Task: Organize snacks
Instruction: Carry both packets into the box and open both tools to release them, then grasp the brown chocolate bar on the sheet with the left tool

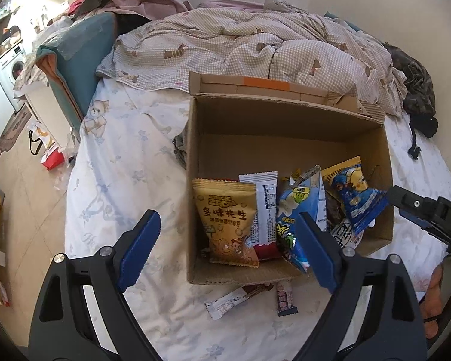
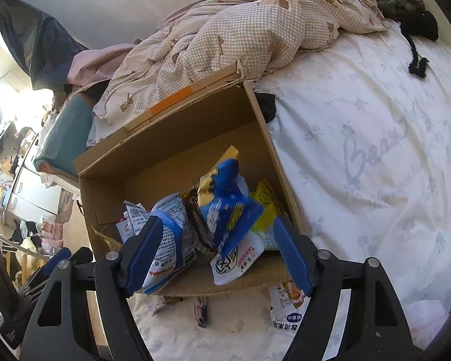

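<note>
An open cardboard box [image 1: 285, 120] stands on the bed and holds several snack packets: a tan peanut bag [image 1: 225, 222], a white-and-red packet [image 1: 264, 210] and blue bags [image 1: 354, 201]. My left gripper [image 1: 225, 249] is open and empty above the box's near edge. My right gripper [image 2: 216, 255] is open over the box [image 2: 177, 138], above a blue-and-yellow bag [image 2: 225, 201] and a white packet [image 2: 237, 258]; it holds nothing. In the left wrist view its fingers [image 1: 406, 201] reach in from the right. Loose packets lie on the sheet before the box [image 1: 225, 300] [image 1: 285, 297] [image 2: 285, 307].
A rumpled checked quilt [image 1: 240, 39] lies behind the box. A dark cloth [image 1: 418, 96] sits at the far right of the white sheet [image 1: 129, 162]. A teal cushion [image 1: 75, 60] leans at the bed's left edge. The cluttered floor [image 1: 30, 174] is at left.
</note>
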Tool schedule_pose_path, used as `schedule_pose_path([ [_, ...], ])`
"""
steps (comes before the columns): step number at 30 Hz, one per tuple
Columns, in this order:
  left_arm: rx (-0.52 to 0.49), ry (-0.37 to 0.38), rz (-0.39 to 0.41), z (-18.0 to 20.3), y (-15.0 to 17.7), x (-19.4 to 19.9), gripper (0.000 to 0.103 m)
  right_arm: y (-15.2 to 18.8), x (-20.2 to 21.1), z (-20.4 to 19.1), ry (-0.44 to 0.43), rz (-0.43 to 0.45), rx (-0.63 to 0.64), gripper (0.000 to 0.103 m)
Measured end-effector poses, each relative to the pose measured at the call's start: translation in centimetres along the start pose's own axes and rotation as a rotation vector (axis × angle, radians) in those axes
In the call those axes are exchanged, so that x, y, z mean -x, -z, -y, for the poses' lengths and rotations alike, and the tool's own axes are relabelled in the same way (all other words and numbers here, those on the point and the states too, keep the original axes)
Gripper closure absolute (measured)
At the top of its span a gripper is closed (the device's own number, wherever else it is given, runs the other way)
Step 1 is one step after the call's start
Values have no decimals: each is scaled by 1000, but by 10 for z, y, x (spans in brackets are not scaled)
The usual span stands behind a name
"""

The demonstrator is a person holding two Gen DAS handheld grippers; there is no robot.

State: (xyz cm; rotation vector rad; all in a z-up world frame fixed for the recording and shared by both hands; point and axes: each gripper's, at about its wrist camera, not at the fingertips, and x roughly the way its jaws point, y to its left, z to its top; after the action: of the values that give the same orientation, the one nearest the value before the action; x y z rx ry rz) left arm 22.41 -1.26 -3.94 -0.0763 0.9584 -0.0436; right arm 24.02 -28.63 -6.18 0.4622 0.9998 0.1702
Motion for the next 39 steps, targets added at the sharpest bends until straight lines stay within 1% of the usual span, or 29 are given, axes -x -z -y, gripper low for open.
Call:
schedule_pose_path([
  [5, 17, -5, 9, -9, 4, 9, 14, 7, 13, 9, -6, 3, -34, 25],
  [12, 29, -19, 19, -22, 12, 25, 14, 19, 31, 14, 6, 19, -39, 25],
  [15, 49, -19, -2, -29, 18, 26, 14, 27, 36, 19, 1, 7, -56, 25],
  [19, 104, -3, -40, -40, 28, 28, 14, 37, 42, 23, 1, 0, -67, 25],
  [23, 111, -13, -79, -44, 39, 28, 14, 48, 48, 28, 5, -11, -76, 25],
  [29, 70, -24, -203, -40, 57, 5, 14, 56, 53, 39, 12, -35, -96, 25],
  [32, 34, -17, -288, -33, 67, -15, 15, 58, 53, 43, 26, -49, -93, 25],
  [34, 2, 2, -347, -22, 74, -32, 15, 58, 52, 45, 28, -55, -100, 25],
  [36, -50, 11, -382, -7, 79, -48, 15, 58, 53, 49, 23, -55, -114, 25],
  [37, -94, 7, -393, 4, 82, -56, 15, 57, 53, 51, 21, -54, -122, 25],
  [39, -190, -29, -393, 22, 88, -68, 18, 56, 52, 54, 18, -57, -136, 25],
])
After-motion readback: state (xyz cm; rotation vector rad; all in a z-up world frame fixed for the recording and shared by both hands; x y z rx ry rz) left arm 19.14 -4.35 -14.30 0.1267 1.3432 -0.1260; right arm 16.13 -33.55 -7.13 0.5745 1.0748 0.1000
